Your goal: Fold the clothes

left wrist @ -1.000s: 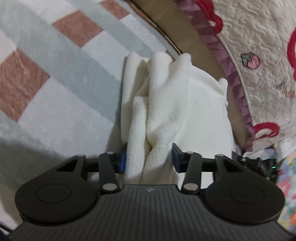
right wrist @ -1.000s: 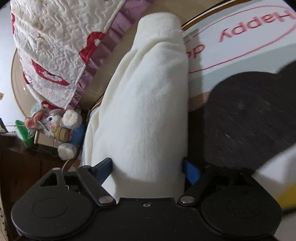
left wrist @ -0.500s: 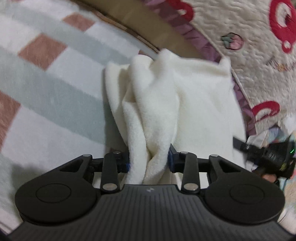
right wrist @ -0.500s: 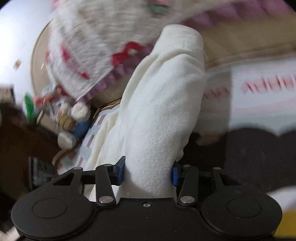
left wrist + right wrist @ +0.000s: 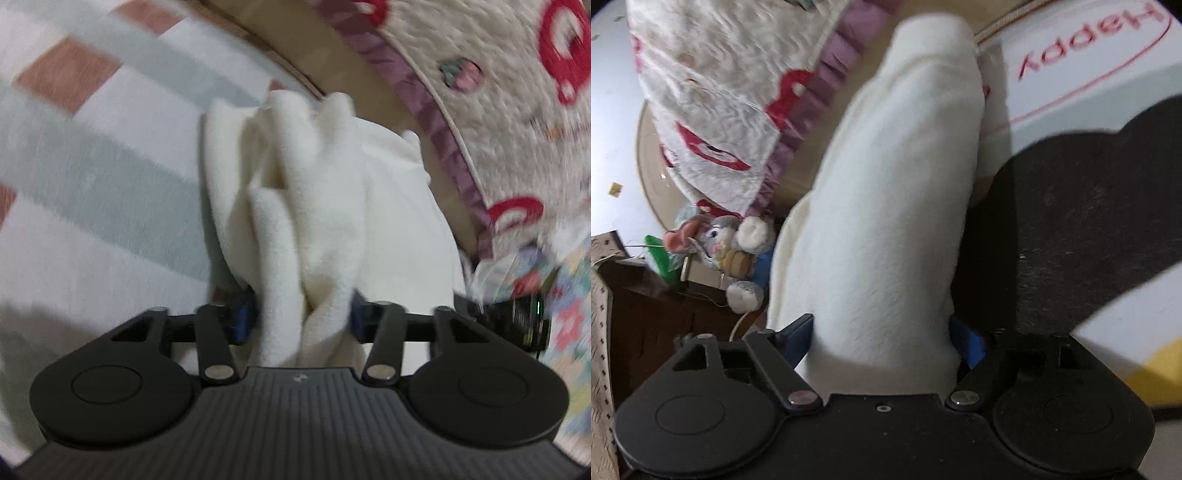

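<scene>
A cream-white fleece garment (image 5: 314, 206) hangs bunched between both grippers over the bed. My left gripper (image 5: 301, 319) is shut on a gathered fold of it; its blue pads (image 5: 243, 319) press the cloth from both sides. In the right wrist view the same garment (image 5: 894, 206) runs forward as a thick roll. My right gripper (image 5: 882, 334) has its blue pads (image 5: 798, 332) set wider apart than before, against the sides of the roll. The right gripper's body (image 5: 524, 321) shows at the right edge of the left wrist view.
A checked grey, white and brown blanket (image 5: 92, 173) lies on the left. A quilt with red patterns and purple frill (image 5: 498, 110) lies at the right. A black cloth (image 5: 1071, 229), a "Happy" printed sheet (image 5: 1089, 66) and a plush toy (image 5: 724, 251) on dark furniture are nearby.
Both views shifted with motion blur as the garment was carried. The right jaws closed half a second ago and now stand wider again. The left jaws also stand slightly wider.
</scene>
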{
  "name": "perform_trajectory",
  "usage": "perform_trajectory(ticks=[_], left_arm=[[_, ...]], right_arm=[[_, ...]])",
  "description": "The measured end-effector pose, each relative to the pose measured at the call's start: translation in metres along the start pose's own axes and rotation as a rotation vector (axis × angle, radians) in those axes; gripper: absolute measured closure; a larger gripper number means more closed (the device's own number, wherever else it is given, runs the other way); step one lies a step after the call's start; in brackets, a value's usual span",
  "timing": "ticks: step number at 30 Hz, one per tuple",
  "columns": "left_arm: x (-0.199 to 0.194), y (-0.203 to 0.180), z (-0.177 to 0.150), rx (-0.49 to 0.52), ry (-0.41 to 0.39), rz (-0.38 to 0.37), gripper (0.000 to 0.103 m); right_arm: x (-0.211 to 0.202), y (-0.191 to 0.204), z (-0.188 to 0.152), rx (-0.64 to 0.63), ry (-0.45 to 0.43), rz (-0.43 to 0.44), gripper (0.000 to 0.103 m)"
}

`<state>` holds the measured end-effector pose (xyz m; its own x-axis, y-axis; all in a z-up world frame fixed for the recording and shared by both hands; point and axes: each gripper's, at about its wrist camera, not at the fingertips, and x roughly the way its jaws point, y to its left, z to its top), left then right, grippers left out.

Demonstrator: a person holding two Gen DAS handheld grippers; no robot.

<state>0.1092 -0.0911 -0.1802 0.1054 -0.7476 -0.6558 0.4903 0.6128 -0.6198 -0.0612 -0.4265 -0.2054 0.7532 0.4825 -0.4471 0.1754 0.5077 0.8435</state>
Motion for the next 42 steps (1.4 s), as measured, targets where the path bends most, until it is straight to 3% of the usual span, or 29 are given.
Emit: perform_trajectory(ticks=[2, 4, 10, 16, 21, 28, 31, 39, 42], left_arm=[[-0.002, -0.012, 0.0, 0.07, -0.019, 0.036, 0.071], [-0.004, -0.015, 0.001, 0.066, -0.032, 0.043, 0.072], [-0.024, -0.02, 0.005, 0.013, -0.09, -0.029, 0.073], [-0.061, -0.036, 0.011, 0.01, -0.172, 0.01, 0.073], [-0.139, -0.034, 0.033, -0.002, -0.248, 0.119, 0.073], [-0.242, -0.019, 0.064, -0.038, -0.33, 0.319, 0.073], [-0.277, 0.001, 0.083, -0.075, -0.337, 0.38, 0.073], [-0.303, 0.065, 0.151, -0.048, -0.276, 0.551, 0.073], [-0.299, 0.081, 0.178, 0.0, -0.271, 0.596, 0.073]], right_arm=[[0.006, 0.016, 0.001, -0.082, -0.022, -0.017, 0.034], [0.002, 0.037, -0.003, -0.174, -0.054, -0.014, 0.044], [-0.013, 0.079, -0.004, -0.29, -0.082, -0.018, 0.046], [-0.016, 0.116, 0.003, -0.389, -0.114, 0.017, 0.046], [0.016, 0.155, 0.005, -0.419, -0.106, 0.135, 0.046], [0.093, 0.218, 0.01, -0.445, -0.022, 0.314, 0.046], [0.131, 0.243, 0.012, -0.443, 0.01, 0.351, 0.046], [0.219, 0.28, 0.018, -0.414, -0.003, 0.37, 0.047], [0.246, 0.279, 0.015, -0.347, -0.067, 0.362, 0.047]])
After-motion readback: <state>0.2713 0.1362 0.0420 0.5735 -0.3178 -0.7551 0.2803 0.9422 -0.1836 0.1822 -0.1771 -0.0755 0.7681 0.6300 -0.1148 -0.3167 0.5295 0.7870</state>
